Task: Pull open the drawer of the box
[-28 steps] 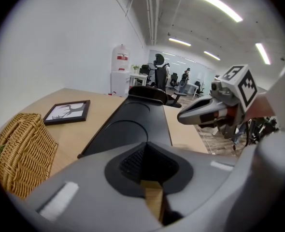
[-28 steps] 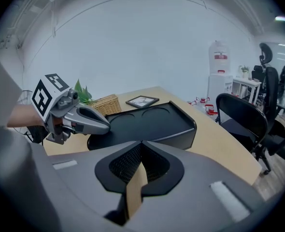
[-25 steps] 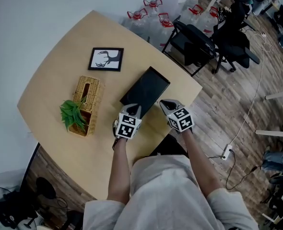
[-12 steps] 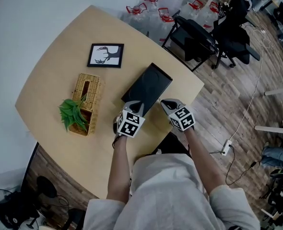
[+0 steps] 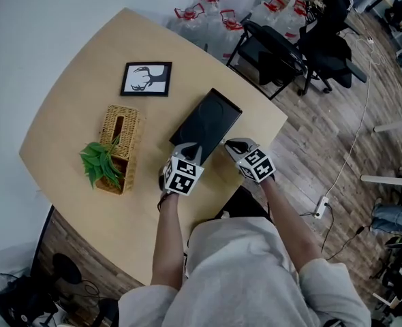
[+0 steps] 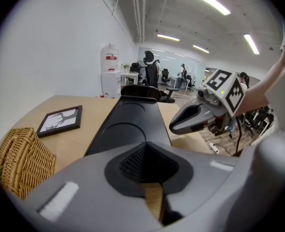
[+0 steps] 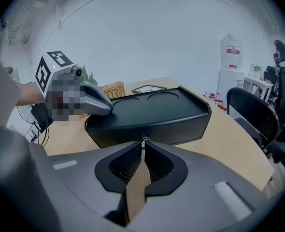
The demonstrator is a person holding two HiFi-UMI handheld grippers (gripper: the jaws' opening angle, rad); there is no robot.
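The black box (image 5: 208, 120) lies slantwise on the wooden table (image 5: 71, 101), its top marked with two round recesses. Its drawer looks closed. My left gripper (image 5: 191, 148) is shut, its tip resting on the near end of the box top (image 6: 128, 124); the right gripper view shows that tip (image 7: 101, 108) on the lid. My right gripper (image 5: 229, 144) sits at the box's right side. There its jaws (image 7: 143, 144) are closed on a small metal knob (image 7: 143, 139) on the box's side face (image 7: 152, 129).
A wicker basket (image 5: 119, 142) with a green plant (image 5: 100, 162) stands left of the box, and a framed deer picture (image 5: 146, 79) lies behind it. Black office chairs (image 5: 276, 53) and water bottles (image 5: 214, 19) stand beyond the table's far edge.
The right gripper has edged slightly closer to the box's side. The left gripper and the box stay where they were.
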